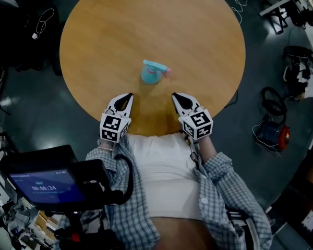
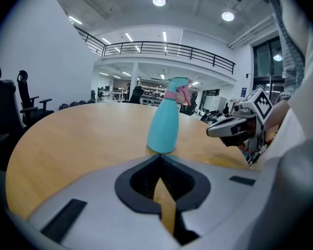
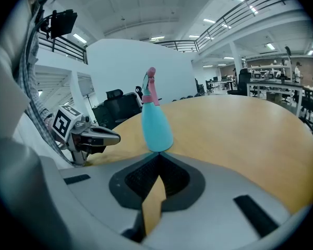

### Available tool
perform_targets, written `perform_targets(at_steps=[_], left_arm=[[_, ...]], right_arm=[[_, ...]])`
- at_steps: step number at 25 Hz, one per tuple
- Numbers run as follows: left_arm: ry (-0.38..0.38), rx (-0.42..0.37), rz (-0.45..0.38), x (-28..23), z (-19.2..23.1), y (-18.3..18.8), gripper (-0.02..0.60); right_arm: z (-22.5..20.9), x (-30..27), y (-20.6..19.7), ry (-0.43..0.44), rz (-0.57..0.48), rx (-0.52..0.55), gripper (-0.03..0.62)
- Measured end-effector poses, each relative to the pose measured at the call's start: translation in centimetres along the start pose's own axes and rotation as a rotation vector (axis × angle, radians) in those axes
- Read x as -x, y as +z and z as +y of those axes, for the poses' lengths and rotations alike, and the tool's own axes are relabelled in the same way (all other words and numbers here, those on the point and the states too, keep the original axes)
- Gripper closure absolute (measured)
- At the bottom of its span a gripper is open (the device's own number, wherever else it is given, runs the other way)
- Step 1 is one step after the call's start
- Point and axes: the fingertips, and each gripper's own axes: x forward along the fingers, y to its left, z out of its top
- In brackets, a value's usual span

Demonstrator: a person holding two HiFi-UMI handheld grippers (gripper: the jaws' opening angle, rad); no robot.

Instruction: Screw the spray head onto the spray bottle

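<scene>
Teal plastic spray bottle [image 1: 150, 76] upright on round wooden table [image 1: 120, 25], long axis vertical, teal-and-pink spray head [image 1: 156, 66] already on top. Straight ahead of and between left gripper [image 1: 129, 95] and right gripper [image 1: 175, 95], about equally near both. Both sets of jaws closed tight, nothing held.

both hand-held grippers, left [image 1: 125, 98] and right [image 1: 177, 99], point forward, jaws closed, empty.

round light-brown wooden table [image 1: 146, 25], dark glossy floor [image 1: 36, 108], plain white wall [image 2: 36, 61], upper balcony with dark metal railing [image 2: 167, 48], round recessed ceiling lights [image 2: 159, 1], black office chairs [image 2: 26, 95]
</scene>
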Motion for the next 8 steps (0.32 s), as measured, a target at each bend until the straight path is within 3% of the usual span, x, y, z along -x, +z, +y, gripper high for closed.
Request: perform_targets(at_steps=[8], left_arm=[[-0.008,-0.002,0.025,0.24,-0.51,-0.68,0.577]], right_arm=[[0.36,0.31,-0.56,0.002,0.014,-0.009,0.600]])
